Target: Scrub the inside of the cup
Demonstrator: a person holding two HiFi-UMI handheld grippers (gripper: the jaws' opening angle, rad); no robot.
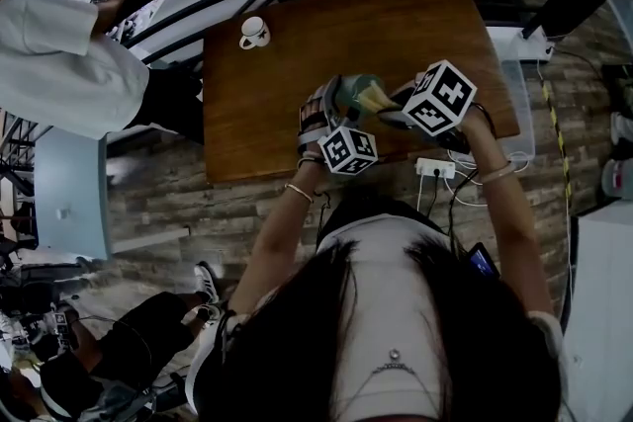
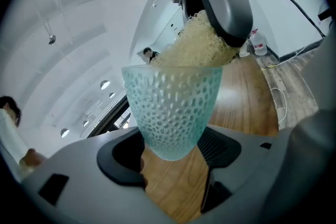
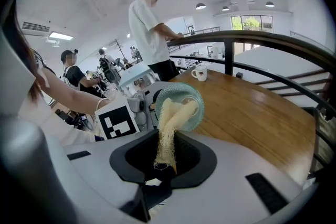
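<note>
A pale teal dimpled glass cup (image 1: 354, 91) is held above the wooden table (image 1: 287, 64), and my left gripper (image 1: 331, 110) is shut on its lower part. In the left gripper view the cup (image 2: 173, 113) stands upright between the jaws of the left gripper (image 2: 173, 153). My right gripper (image 1: 396, 110) is shut on a yellowish mesh scrubber (image 1: 375, 98). The scrubber (image 3: 170, 123) runs from the right gripper (image 3: 167, 162) into the cup's mouth (image 3: 185, 93). From the left side, the scrubber (image 2: 194, 44) fills the cup's top under the right gripper (image 2: 223, 2).
A white mug (image 1: 254, 33) stands at the table's far left corner. A person in a white shirt (image 1: 59, 64) leans on the black railing (image 3: 252, 39) beyond the table. A power strip (image 1: 435, 168) lies on the floor near the table's front edge.
</note>
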